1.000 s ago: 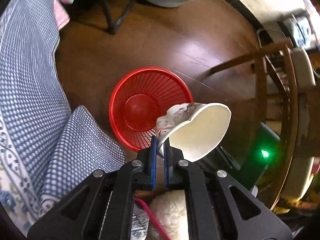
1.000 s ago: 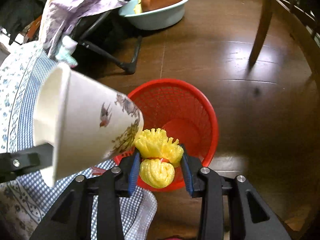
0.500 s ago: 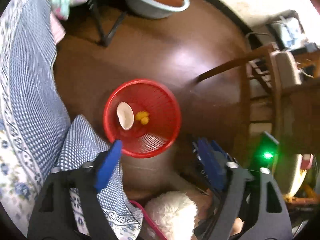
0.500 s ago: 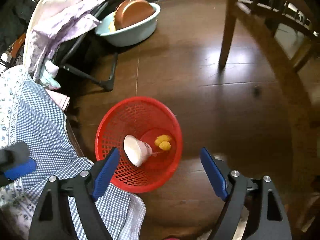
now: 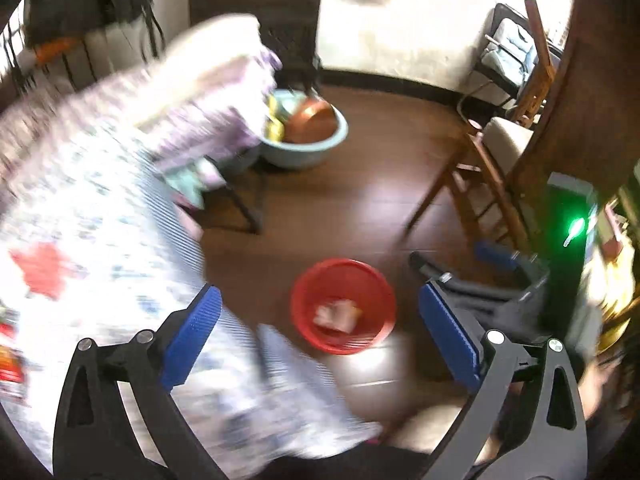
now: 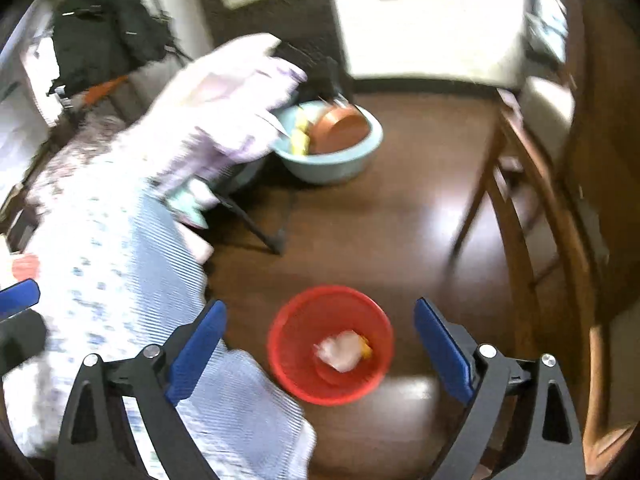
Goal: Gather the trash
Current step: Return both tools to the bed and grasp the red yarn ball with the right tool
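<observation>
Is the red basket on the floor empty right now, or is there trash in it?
Not empty. The red basket holds a whitish paper cup and a small yellow piece at its bottom; blur hides finer detail.

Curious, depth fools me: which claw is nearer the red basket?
Right, narrowly. The right claw hangs almost straight above the basket; the left claw hangs above the tablecloth edge beside it. Both have just been opening, empty.

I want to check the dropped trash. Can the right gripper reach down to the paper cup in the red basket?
Probably yes: right gripper has open, empty jaws, and paper cup lies uncovered in the open-topped red basket.
</observation>
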A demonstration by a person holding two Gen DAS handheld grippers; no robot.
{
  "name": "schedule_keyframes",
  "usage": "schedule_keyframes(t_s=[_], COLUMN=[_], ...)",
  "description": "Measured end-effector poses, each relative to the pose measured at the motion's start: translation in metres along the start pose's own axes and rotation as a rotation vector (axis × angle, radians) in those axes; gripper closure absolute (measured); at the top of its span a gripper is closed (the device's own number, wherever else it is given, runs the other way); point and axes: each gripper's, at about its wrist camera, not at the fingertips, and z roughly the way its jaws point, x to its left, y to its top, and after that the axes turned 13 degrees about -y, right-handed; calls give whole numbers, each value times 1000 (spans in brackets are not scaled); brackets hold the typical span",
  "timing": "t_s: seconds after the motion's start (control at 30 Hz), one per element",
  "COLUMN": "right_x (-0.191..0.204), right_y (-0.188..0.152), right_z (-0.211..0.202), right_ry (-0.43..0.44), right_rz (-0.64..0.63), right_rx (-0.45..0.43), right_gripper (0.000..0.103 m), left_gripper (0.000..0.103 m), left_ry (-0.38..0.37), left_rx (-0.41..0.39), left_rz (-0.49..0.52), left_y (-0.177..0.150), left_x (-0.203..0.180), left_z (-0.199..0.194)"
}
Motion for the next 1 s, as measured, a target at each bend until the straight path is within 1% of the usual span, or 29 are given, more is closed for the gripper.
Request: schedule_keyframes(t_s=[0.03,0.1,0.17,0.23,0.3,0.43,0.5,0.6,0.67,0.77,0.87,1.0], right_x=[13,41,67,92,119,165,187,219,236,262,291,319], right_y=[5,13,19,24,28,31,31,27,23,18,10,6], right_z=[-12,-33,-46,-57,-66,-75,-75,-75,-78,-74,-70,-62], right_ry=[18,73,144,188,200,243,278,290,301,319,308,305], right_rz=[-23,-66,-103,-140,-167,-188,-195,-232,-256,-290,-367,-446], right_rx=[-26,-65,-77,-82,-91,-88,-76,-64,-59,-51,-68,-87], right_gripper=[8,8,8,8,8,8,8,8,8,8,8,8], left_gripper=[7,7,7,7,7,7,7,7,7,7,7,7], left_ry=[41,93,126,162,173,193,226,271,281,311,327,316], left_rx=[-21,-51,-95,-140,-174,-216,-244,-250,-227,-213,-206,-213], left_rz=[10,4,-11,-49,-106,-219,-267,-303,-319,-328,-352,-433], left_y=[-4,-12,-22,-31,-41,-53,-58,-70,-82,-98,-110,-119], left_x=[8,25,42,62,85,125,143,166,181,201,218,240], left_z=[-16,-39,-64,-86,-104,-129,-142,-157,-164,-176,-187,-196])
